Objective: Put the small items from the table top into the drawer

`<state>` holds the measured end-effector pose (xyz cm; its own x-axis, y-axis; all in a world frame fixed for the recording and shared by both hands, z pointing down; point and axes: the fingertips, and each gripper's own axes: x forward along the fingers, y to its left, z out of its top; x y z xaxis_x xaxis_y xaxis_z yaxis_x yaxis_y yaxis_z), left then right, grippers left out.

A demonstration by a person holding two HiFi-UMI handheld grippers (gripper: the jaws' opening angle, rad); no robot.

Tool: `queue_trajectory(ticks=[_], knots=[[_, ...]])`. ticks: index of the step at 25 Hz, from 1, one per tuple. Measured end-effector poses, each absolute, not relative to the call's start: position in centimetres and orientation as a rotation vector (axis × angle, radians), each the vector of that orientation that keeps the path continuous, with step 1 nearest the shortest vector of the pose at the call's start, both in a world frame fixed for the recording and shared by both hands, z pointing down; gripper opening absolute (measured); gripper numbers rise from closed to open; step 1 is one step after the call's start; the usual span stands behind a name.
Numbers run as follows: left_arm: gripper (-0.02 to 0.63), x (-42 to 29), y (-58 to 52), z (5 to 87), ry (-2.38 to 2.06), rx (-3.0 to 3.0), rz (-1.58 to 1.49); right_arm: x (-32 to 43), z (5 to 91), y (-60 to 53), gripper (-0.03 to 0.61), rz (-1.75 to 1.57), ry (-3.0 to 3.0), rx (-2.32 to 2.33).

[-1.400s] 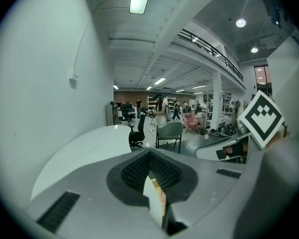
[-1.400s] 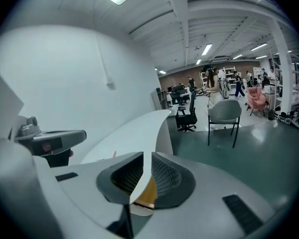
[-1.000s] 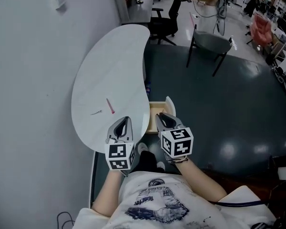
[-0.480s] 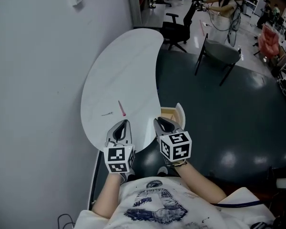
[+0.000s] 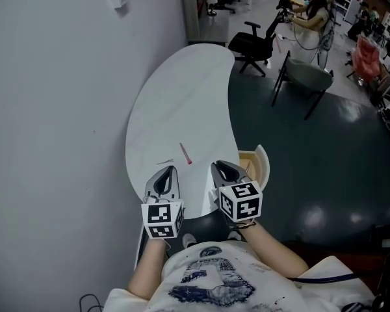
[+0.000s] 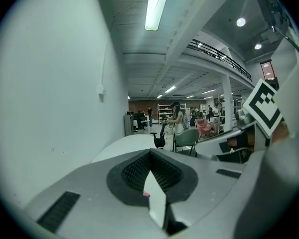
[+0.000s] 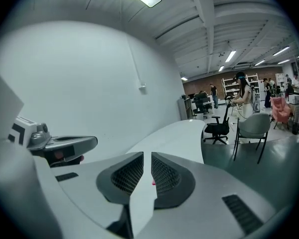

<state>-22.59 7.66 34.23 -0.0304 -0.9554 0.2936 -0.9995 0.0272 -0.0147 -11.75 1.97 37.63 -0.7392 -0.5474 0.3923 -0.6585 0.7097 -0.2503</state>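
Only the head view shows the open drawer (image 5: 255, 163) beside the worktop (image 5: 182, 96) — a pink stick (image 5: 185, 153) lies on top. Left gripper (image 6: 150, 152) tips together, right gripper (image 7: 144, 155) slightly apart — both empty.

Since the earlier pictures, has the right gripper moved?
Yes, leftward: the right gripper was over the drawer; now it is left of it, over the table.

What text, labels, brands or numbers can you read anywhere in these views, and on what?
No legible text in any view.
The cubes on the left gripper and right gripper: black-and-white square patterns only, no letters or digits.
The shirt print: a graphic; any lettering in it is too blurred to read.
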Motion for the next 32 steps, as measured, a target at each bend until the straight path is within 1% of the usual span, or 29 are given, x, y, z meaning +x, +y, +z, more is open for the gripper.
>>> queue_trajectory(ticks=[12, 32], knots=[[0.023, -29.2, 10.0, 35.2, -2.054, 2.042, 0.305, -18.0, 37.9, 4.9, 0.062, 0.537, -2.612, 0.978], [0.023, -31.5, 10.5, 36.4, -1.967, 2.110, 0.308, -19.8, 39.1, 6.3, 0.061, 0.551, -2.549, 1.068]])
